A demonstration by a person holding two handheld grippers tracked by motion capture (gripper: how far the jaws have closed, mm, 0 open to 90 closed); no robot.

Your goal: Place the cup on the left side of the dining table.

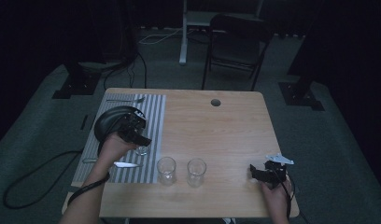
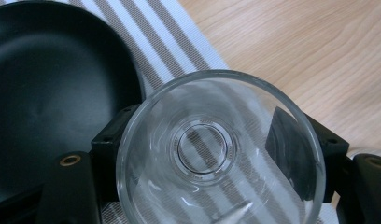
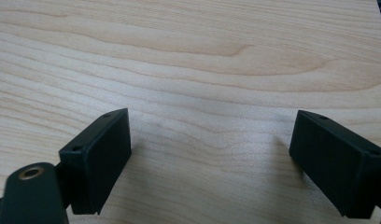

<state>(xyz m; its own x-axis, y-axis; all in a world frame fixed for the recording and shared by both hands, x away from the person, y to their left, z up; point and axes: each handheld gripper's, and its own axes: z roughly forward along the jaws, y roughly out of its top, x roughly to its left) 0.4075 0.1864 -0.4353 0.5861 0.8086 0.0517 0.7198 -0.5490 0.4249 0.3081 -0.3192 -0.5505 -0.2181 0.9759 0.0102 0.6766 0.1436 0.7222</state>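
Observation:
My left gripper (image 1: 141, 140) (image 2: 212, 156) is shut on a clear drinking glass (image 1: 142, 150) (image 2: 221, 149), with a black jaw pressed on each side of it. In the left gripper view I look down into the glass from above. It stands over the striped placemat (image 1: 151, 112) (image 2: 156, 42), just right of the black plate (image 1: 111, 121) (image 2: 48, 93). My right gripper (image 1: 255, 172) (image 3: 209, 158) rests low over bare wood near the table's front right corner, jaws open with nothing between them.
Two more empty glasses (image 1: 166, 170) (image 1: 196, 171) stand side by side near the front edge. A knife (image 1: 125, 164) lies on the placemat's near part and a fork (image 1: 125, 99) at its far end. A chair (image 1: 235, 44) stands beyond the wooden table (image 1: 216, 130).

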